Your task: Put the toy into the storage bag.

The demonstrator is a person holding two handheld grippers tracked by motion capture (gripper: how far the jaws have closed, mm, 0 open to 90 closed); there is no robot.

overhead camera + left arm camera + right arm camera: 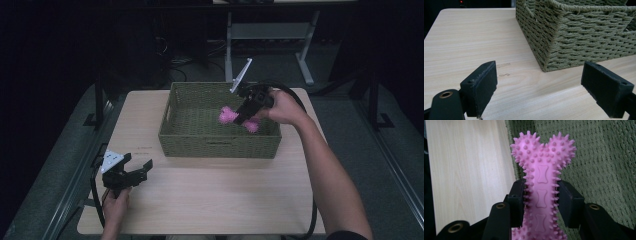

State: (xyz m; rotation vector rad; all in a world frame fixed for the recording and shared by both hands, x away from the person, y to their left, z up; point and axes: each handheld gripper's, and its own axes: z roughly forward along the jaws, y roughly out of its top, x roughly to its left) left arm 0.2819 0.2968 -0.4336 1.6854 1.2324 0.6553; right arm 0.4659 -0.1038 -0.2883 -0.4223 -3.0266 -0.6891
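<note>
A pink spiky bone-shaped toy [229,116] [542,172] hangs over the right part of a green woven basket [172,131]. My right gripper [245,116] [541,200] is shut on the toy's shaft, its pads pressing both sides. In the right gripper view one knobbed end sticks up past the jaws, above the basket's woven floor [599,157] and its wall. My left gripper [141,170] [539,90] rests low at the table's front left, open with nothing between its jaws, facing the basket's near corner [549,60].
The light wooden table [210,190] has bare surface in front of the basket and to its left. A metal table frame [270,35] stands beyond the far edge on dark floor. A black cable [314,215] trails from the right gripper along the forearm.
</note>
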